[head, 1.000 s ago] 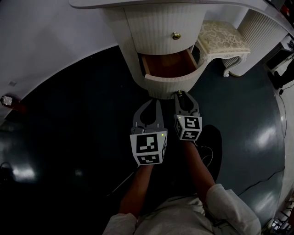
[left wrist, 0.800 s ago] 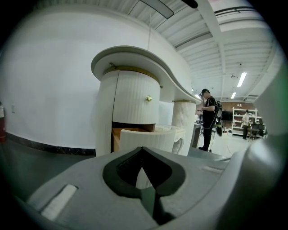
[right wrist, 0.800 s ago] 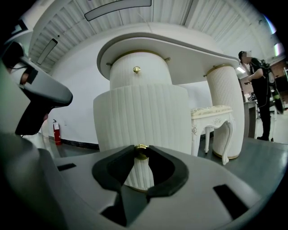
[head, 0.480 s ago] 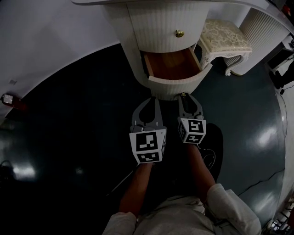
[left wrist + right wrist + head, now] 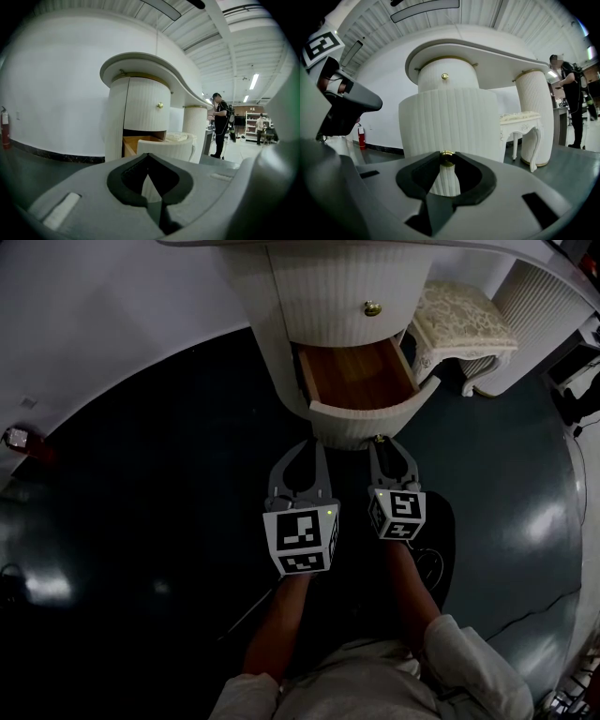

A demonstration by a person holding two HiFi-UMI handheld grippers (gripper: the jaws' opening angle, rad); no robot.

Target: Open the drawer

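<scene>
— Drawer (image 5: 367,421), where exactly?
— Stood pulled well out of the lower part of the white ribbed pedestal (image 5: 267,343) of the dressing table, directly under the upper drawer (image 5: 328,296). Showed a bare wooden bottom to the head view.
— And the right gripper (image 5: 379,441)?
— Was clenched on the small brass knob (image 5: 447,153) in the middle of the curved drawer front. Held that knob at the very tips of the two dark pads, as seen in the right gripper view. Pointed almost level toward the front.
— Left gripper (image 5: 313,442)?
— Hung just beside the right one, on its left, near the left part of the drawer front. Had the jaws brought together at the tips, with nothing between them. Let only the ribbed front be seen through the hollow behind the tips.
— Upper drawer, open too?
— No, sat closed, with its own round brass knob (image 5: 372,308) above the open one.
— Anything else around?
— Noticed a cream upholstered stool (image 5: 464,320) with carved legs at the right of the pedestal, on the dark glossy floor (image 5: 141,521). Noticed a second ribbed column (image 5: 534,117) behind the stool. Saw a red fire extinguisher (image 5: 4,127) by the white wall, at the far left of the left gripper view. Saw also a person in dark clothes (image 5: 219,124), standing well apart in the background.
</scene>
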